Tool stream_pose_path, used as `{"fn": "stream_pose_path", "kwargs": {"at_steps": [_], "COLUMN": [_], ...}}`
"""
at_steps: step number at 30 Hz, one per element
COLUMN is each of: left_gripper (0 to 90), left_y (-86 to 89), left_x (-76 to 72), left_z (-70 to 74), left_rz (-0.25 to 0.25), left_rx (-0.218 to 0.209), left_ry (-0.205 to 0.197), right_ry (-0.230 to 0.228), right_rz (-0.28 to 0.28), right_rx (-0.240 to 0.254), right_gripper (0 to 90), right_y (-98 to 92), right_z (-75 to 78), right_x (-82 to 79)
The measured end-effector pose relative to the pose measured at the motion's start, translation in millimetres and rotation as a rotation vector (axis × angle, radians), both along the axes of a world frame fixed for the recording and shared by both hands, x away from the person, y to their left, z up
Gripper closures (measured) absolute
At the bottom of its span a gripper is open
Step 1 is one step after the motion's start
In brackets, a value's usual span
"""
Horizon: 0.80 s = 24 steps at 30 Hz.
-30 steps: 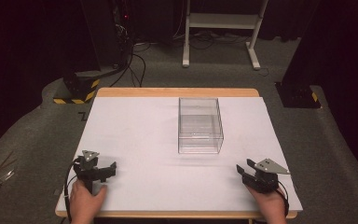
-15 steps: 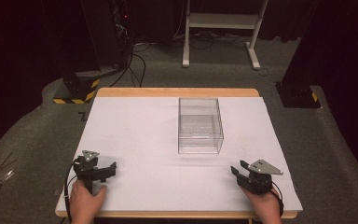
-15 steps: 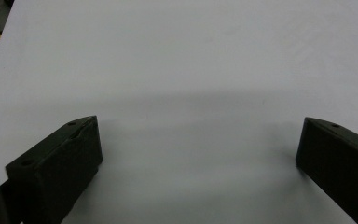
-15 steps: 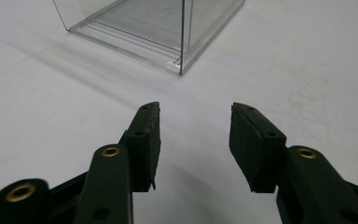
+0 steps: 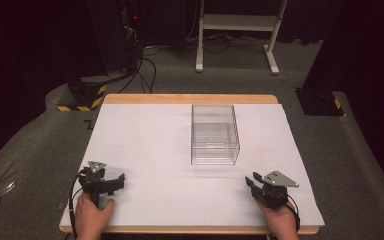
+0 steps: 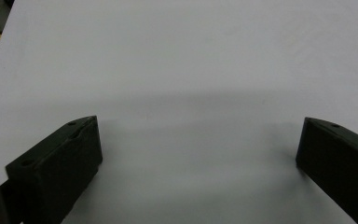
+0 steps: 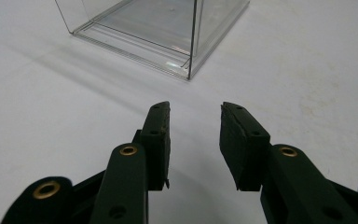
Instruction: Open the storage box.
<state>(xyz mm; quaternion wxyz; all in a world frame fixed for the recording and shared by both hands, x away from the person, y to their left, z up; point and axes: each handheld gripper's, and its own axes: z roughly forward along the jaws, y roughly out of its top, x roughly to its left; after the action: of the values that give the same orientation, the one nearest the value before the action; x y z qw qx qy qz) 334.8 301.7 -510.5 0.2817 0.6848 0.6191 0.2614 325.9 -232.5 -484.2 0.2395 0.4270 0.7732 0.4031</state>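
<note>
A clear plastic box (image 5: 215, 135) stands empty and upright a little right of the middle of the white-covered table (image 5: 145, 135). My left gripper (image 5: 111, 181) rests near the front left corner, held by a hand. In the left gripper view, my left gripper (image 6: 198, 128) has its jaws spread wide over bare white surface. My right gripper (image 5: 252, 181) sits near the front right, short of the box's near right corner. In the right gripper view, my right gripper (image 7: 195, 109) shows a narrow empty gap between its jaws, pointing at the box (image 7: 168, 28).
The table's wooden edge (image 5: 190, 98) shows at the back. On the grey carpet beyond stand a white frame (image 5: 237, 22), black equipment with cables (image 5: 130, 30) and a yellow-and-black striped block (image 5: 82, 95). A black base (image 5: 320, 102) sits at the right.
My right gripper has slid a little leftward along the front of the table, toward the box's near corner. The left gripper has not moved.
</note>
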Motion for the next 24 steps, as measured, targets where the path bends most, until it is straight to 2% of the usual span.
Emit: {"fn": "stream_pose_path", "kwargs": {"at_steps": [13, 18, 24], "left_gripper": [0.3, 0.3, 0.3], "left_y": [0.0, 0.0, 0.1], "left_x": [0.0, 0.1, 0.1], "left_z": [0.0, 0.0, 0.1], "left_rz": [0.0, 0.0, 0.0], "left_rx": [0.0, 0.0, 0.0], "left_ry": [0.0, 0.0, 0.001], "right_ry": [-0.005, -0.015, -0.024], "right_rz": [0.045, 0.065, 0.089], "right_rx": [0.043, 0.047, 0.027], "right_gripper": [56.8, 56.2, 56.5], "right_y": [7.1, 10.9, 18.2], "right_z": [4.6, 7.4, 8.7], "right_x": [0.8, 1.8, 1.8]}}
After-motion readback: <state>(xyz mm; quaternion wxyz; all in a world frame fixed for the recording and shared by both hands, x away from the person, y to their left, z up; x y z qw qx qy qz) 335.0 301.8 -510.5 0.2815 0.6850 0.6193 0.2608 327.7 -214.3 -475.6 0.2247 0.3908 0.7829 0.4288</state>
